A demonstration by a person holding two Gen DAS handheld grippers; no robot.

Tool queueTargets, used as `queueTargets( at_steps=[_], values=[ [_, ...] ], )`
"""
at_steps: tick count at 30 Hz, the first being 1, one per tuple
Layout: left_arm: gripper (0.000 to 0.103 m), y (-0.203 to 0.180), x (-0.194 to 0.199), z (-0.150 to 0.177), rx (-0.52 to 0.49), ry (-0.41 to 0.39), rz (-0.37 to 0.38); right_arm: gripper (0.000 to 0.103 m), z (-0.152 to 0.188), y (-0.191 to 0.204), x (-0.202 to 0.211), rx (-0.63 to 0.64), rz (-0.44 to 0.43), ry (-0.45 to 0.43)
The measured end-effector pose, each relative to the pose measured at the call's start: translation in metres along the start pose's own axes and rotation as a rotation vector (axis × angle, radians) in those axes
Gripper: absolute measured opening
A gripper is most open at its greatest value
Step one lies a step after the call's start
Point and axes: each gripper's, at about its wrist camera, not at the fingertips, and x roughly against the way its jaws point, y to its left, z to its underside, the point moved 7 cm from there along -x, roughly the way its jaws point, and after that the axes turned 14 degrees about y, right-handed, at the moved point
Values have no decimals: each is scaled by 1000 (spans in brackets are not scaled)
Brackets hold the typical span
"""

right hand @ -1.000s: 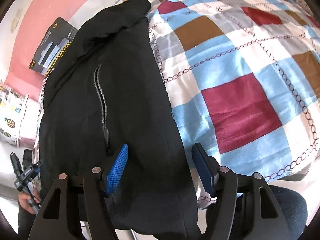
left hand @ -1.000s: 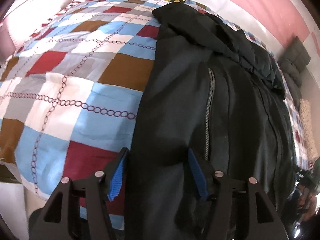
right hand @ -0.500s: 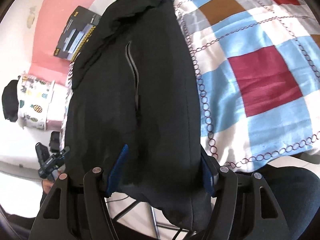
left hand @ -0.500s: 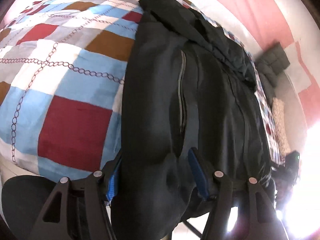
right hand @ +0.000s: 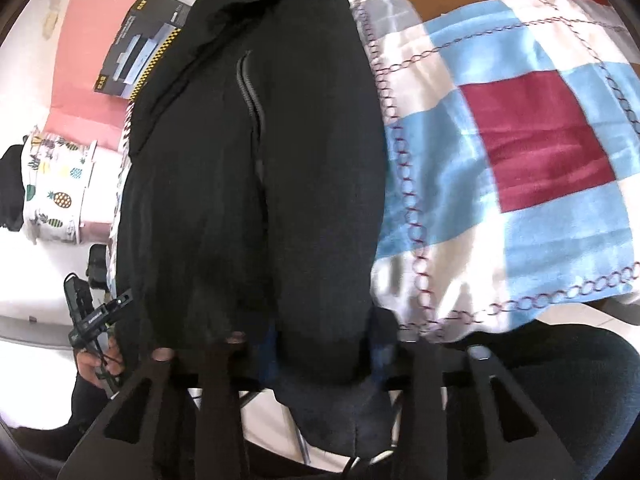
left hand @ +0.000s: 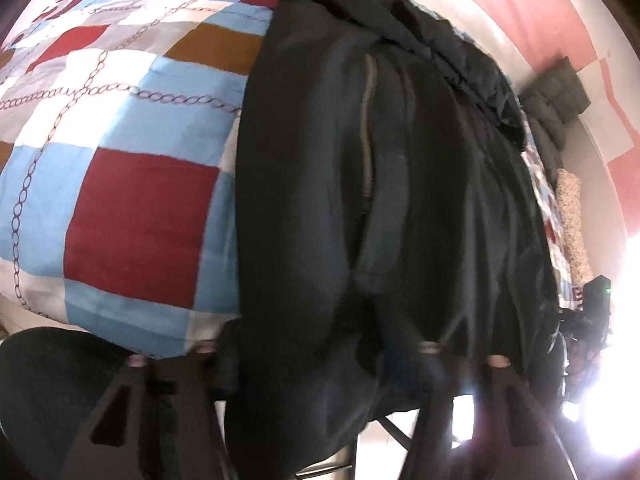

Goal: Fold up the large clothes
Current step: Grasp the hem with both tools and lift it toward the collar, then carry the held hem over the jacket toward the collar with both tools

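Both grippers, left gripper and right gripper, now closing on black jacket hem, fabric bunched between the jaws; earlier both gaped wide.

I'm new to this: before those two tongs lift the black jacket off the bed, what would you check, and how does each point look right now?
1. Jacket hem between left tongs, closing: ok.
2. Hem between right tongs, closing: ok.
3. Grip firm on both sides: cannot tell, pads hidden by cloth.
4. Quilt not pinched too: cannot tell.
5. Jacket flat, sleeves tucked: cannot tell.
6. Pocket zipper closed: cannot tell.
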Motion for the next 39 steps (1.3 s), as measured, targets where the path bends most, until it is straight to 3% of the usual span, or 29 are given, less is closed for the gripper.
queueTargets(
  at_steps=[2, 13, 20, 31, 39],
  values=[
    [21, -4, 11, 1, -20, -23, -1, 24, 1, 11, 6, 35, -2, -22],
    [15, -17, 114, -18, 5, -288, 256, 19, -1, 43, 76, 101, -138, -215],
    [14, -18, 154, -45, 31, -399, 335, 18, -16, 51, 115, 84, -227, -337],
    [14, -35, 192, -96, -4, -464, 333, 18, -54, 82, 162, 137, -238, -431],
    [14, -48, 214, -157, -20, -506, 337, 18, -114, 103, 191, 144, -272, -499]
  ],
)
